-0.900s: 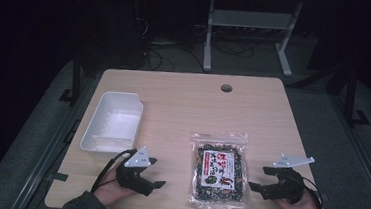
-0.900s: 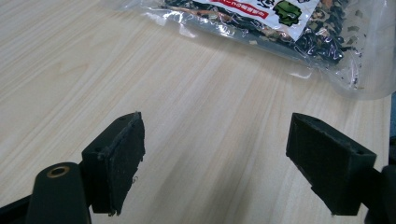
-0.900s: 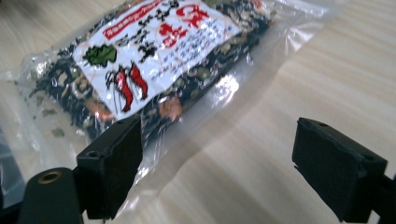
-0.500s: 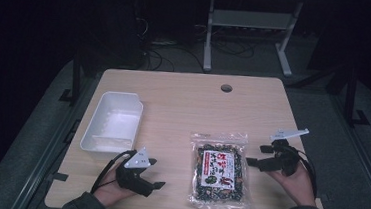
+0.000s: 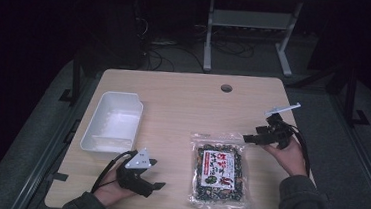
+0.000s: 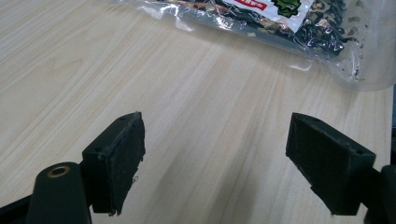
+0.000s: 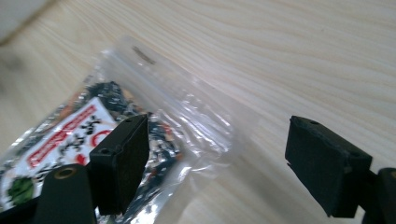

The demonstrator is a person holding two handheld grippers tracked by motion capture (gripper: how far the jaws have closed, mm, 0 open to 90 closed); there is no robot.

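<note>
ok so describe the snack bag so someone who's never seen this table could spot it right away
On the light wooden table, look at the near edge, right of centre, between the person's two hands. The clear snack bag lies flat there, full of dark pieces, with a red and white label. Its one neighbour, a white plastic bin, sits at the left.

Dim room with a lit desk at its middle.
A pale wood-grain rectangular desk (image 5: pixel 184 99) with a round cable hole (image 5: pixel 226 88) near its far edge stands on a grey carpeted floor (image 5: pixel 350 147). Beyond it rises the light grey metal frame of another table (image 5: pixel 250 27), with black cables (image 5: pixel 172 53) loose on the floor beside its legs. The back of the room lies in deep shadow; what seem to be dark stands flank the desk.
</note>
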